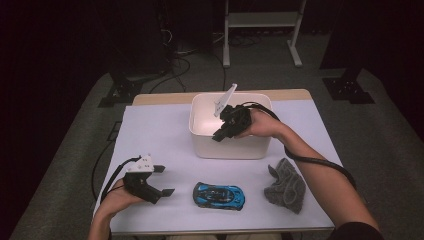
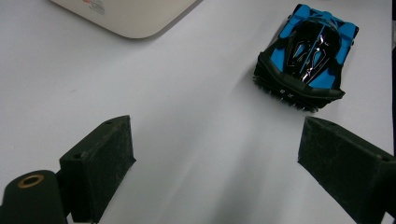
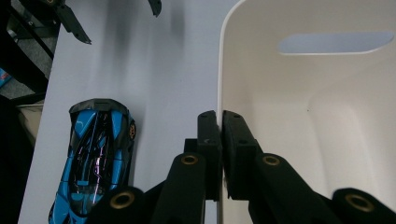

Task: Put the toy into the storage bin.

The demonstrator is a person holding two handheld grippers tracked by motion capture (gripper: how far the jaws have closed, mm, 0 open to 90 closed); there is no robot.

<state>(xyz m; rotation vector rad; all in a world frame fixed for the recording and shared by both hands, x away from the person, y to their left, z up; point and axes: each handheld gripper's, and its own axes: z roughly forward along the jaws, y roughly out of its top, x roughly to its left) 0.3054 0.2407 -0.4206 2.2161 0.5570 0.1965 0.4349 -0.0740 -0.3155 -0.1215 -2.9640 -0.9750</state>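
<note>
So the right hand-held gripper [image 1: 220, 135] is clamped on the near wall of the white bin [image 1: 200, 142]. In the right gripper view you can see the two black jaws pinching the thin rim of it, one jaw inside and one outside. The bin sits toward the far middle of the desk [image 1: 150, 130], which has a white sheet over it, and there's a slot handle cut into the bin's far wall.

The left hand-held gripper [image 1: 162, 181] is down at the near left of the desk with its jaws spread wide and nothing between them, just bare desk. It's pointing toward the blue and black toy sports car [image 1: 219, 195], which sits just in front of the bin, near the front edge. A crumpled grey cloth [image 1: 286, 186] lies to the right of the car.

As for writing, there's a small label with red print on the bin's outside in the left gripper view, too blurry to read. Tiny marks on the car's tail too, also unreadable.
</note>
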